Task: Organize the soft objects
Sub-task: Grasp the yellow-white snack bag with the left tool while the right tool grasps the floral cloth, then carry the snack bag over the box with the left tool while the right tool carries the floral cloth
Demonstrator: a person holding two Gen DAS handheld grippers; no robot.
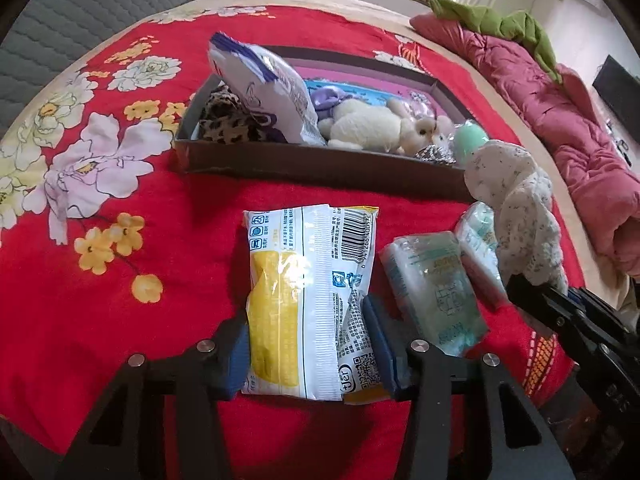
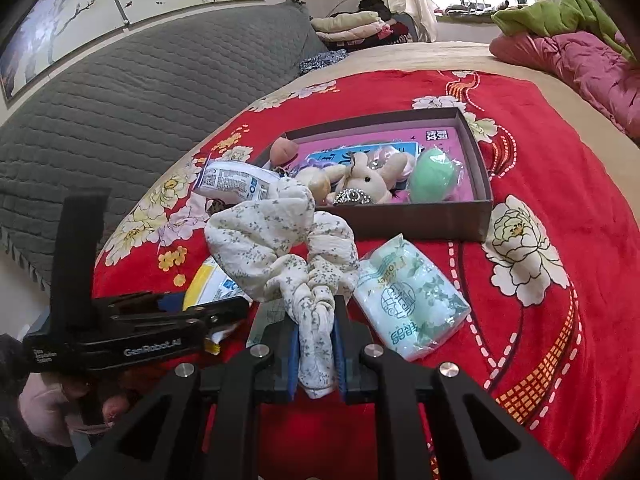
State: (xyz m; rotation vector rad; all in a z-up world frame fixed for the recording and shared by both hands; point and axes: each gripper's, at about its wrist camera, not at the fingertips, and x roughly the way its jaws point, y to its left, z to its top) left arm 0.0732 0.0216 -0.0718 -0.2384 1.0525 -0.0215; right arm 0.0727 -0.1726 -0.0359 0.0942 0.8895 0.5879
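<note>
My left gripper (image 1: 306,338) is shut on a yellow-and-white plastic packet (image 1: 308,296) held over the red floral bedspread. My right gripper (image 2: 316,346) is shut on a cream floral cloth scrunchie (image 2: 280,236), held up in front of the brown box (image 2: 478,156); the scrunchie also shows in the left wrist view (image 1: 516,204). The box (image 1: 320,162) holds a white-and-purple packet (image 1: 264,84), a leopard-print cloth (image 1: 226,118), a cream plush rabbit (image 1: 372,126) and a green egg-shaped toy (image 2: 434,176). Two green tissue packs (image 1: 434,284) lie on the bedspread; one shows in the right wrist view (image 2: 408,304).
A pink quilt (image 1: 560,120) with a green cloth (image 1: 500,20) lies along the right bed edge. A grey quilted headboard (image 2: 120,92) stands at the left. Folded clothes (image 2: 352,24) are stacked by the window.
</note>
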